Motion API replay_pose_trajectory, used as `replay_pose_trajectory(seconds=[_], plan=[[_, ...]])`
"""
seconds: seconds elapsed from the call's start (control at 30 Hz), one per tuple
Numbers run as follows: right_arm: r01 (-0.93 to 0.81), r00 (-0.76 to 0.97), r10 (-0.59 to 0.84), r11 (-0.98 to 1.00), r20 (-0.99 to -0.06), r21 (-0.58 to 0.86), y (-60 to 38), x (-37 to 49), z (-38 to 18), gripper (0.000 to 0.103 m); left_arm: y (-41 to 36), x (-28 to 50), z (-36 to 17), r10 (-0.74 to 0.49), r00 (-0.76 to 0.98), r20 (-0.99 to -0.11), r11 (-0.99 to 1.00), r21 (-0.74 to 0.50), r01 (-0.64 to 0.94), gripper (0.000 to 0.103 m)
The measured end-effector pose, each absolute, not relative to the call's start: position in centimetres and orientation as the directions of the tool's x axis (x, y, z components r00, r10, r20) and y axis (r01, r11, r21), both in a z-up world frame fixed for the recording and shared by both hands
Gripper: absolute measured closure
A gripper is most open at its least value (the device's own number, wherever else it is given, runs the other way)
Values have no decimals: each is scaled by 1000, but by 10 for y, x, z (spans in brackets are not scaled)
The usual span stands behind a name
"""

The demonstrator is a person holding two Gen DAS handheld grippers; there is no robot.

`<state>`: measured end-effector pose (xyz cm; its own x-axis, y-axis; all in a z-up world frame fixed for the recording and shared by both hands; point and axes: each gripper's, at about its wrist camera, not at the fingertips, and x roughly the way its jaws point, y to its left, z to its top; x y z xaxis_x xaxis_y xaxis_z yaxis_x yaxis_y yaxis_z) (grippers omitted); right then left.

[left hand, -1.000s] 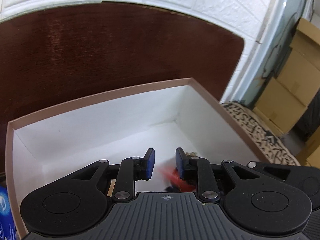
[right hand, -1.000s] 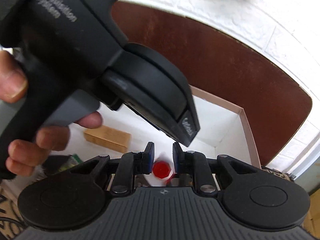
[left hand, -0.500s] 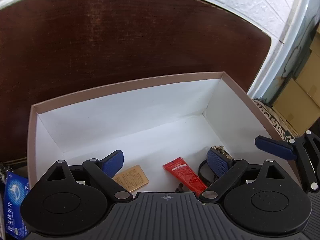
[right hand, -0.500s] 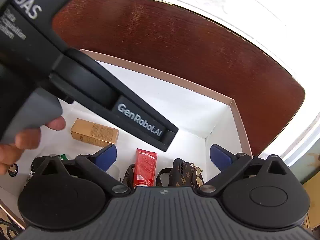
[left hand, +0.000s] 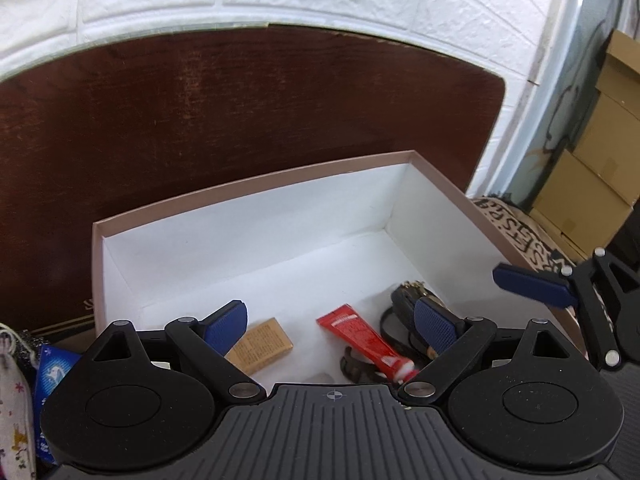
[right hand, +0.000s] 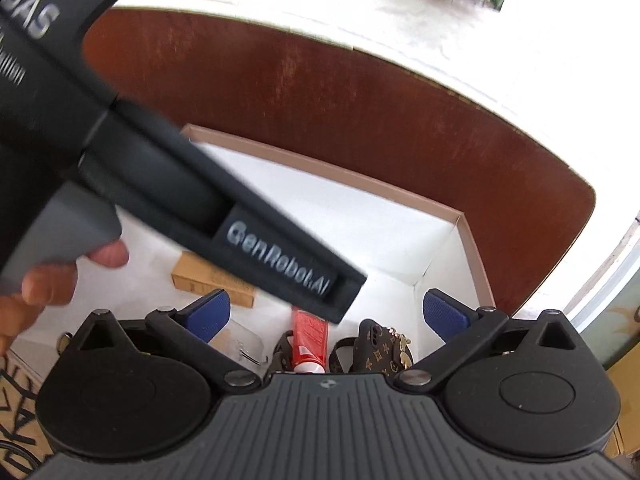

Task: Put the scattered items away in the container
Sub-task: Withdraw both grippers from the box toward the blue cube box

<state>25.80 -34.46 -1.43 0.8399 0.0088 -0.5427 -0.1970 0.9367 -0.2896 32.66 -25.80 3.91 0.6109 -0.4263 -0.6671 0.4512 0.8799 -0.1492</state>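
Observation:
A white box with a pink rim (left hand: 256, 182) (right hand: 472, 240) stands on the dark wood table. In it lie a red tube (left hand: 364, 338) (right hand: 310, 336), a small tan carton (left hand: 262, 344) (right hand: 200, 278), a dark monogram phone case (right hand: 378, 350) (left hand: 404, 300) and dark straps. My left gripper (left hand: 330, 326) is open and empty above the box's near side. My right gripper (right hand: 326, 314) is open and empty above the tube. The left gripper's body (right hand: 168, 184) crosses the right wrist view.
A blue packet (left hand: 52, 372) and a patterned cloth pouch (left hand: 12, 400) lie left of the box. Cardboard boxes (left hand: 592, 168) stand at the far right. A patterned fabric (left hand: 524, 232) lies right of the box. A white brick wall stands behind the table.
Both grippers opened; the red tube now lies in the box. Both grippers have pulled back and up from the box.

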Motion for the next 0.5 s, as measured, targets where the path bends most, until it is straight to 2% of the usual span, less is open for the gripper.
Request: replay_pose_trajectory(seconds=[0.27, 0.5], plan=[[-140, 900, 40, 970, -434, -200, -340, 199, -5, 0, -228, 265, 53, -430, 668, -607, 888, -151, 434, 5], [-174, 934, 110, 971, -339, -164, -311, 104, 9, 0, -197, 193, 52, -385, 736, -557, 913, -112, 392, 4]])
